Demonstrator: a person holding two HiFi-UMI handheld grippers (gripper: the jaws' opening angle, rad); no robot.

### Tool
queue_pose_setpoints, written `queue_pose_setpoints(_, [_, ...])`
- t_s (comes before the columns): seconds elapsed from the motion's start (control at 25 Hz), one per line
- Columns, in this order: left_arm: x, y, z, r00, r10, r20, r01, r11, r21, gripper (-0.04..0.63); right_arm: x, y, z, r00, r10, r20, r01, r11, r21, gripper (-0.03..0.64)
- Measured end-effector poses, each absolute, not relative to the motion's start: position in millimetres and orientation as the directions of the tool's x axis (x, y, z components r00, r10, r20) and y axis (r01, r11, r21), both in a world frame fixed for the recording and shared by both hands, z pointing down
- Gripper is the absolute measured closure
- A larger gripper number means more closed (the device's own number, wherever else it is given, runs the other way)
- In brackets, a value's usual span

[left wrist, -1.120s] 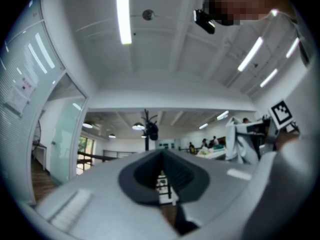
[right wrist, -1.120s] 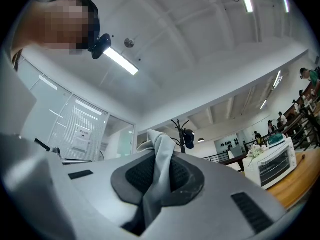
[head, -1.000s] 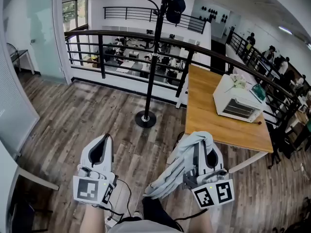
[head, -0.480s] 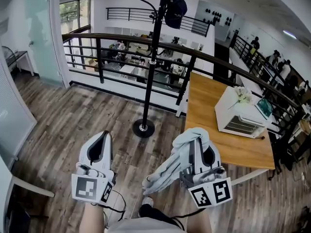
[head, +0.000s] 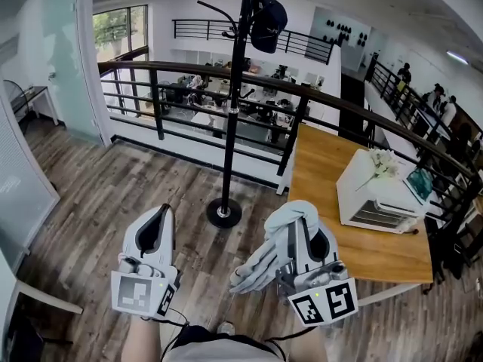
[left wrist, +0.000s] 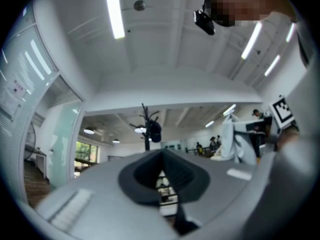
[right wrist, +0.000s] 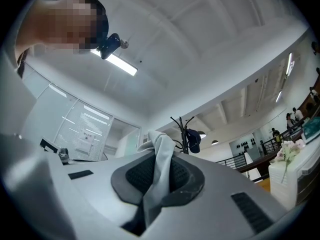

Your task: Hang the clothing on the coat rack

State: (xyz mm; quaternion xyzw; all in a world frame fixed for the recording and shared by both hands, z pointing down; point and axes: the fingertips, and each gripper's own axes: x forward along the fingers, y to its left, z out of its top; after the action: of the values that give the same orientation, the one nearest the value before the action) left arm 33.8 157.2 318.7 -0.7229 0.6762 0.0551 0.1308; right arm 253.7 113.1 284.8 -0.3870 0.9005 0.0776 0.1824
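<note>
head view: the right gripper (head: 303, 223) is clamped on the clothing (head: 275, 240), a pale grey-green garment bunched over its jaws, with a loose end trailing down to the left above the wooden floor (head: 98, 194). the left gripper (head: 157, 223) hangs beside it, apart from the cloth. the coat rack (head: 234, 104) stands ahead on its round base, on the strip of floor just before the railing (head: 173, 68), off the near left corner of the wooden table (head: 324, 179). a dark cap (head: 266, 19) already takes one upper hook; the hook reaching left looks free. a white appliance (head: 377, 194) sits toward the table's right edge.

left gripper view: the jaws are drawn almost together, only a slit between the pads and nothing in it. the rack shows small and far off.

right gripper view: the dark pads pinch a fold of the clothing, which rises in a peak above them – the rack and cap beyond it, well apart.

the step in hand looks like the carry to the rack (my reading, not a thing seen). to do it well, close in on the side away from the cap, lift the bunch above a free hook, and use the empty left gripper to spread a collar or loop so that the hook catches cloth – a crumpled wad would likely slide off.
</note>
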Motion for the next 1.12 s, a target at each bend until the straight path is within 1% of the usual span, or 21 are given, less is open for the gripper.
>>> queue_pose_setpoints(0.32, [53, 125, 319, 0.098, -0.965, -0.244, -0.988, -0.066, -0.136, 0.586, 268, 81, 290, -0.631, -0.675, -0.382, -0.726, 0.687, -0.016, 0.603])
queue_pose_setpoints(0.6, [52, 95, 325, 0.112, -0.965, -0.238, -0.989, -0.084, -0.126, 0.586, 268, 54, 295, -0.622, -0.693, -0.365, -0.739, 0.673, -0.019, 0.603])
queue_pose_setpoints(0.88, [23, 54, 333, 0.105, -0.969, -0.224, -0.992, -0.085, -0.098, 0.586, 247, 15, 293, -0.613, -0.703, -0.361, -0.747, 0.664, -0.025, 0.603])
queue_pose_setpoints(1.12, [-10, 8, 335, 0.131, -0.965, -0.229, -0.989, -0.112, -0.092, 0.586, 213, -26, 293, -0.597, -0.721, -0.352, -0.764, 0.645, -0.026, 0.603])
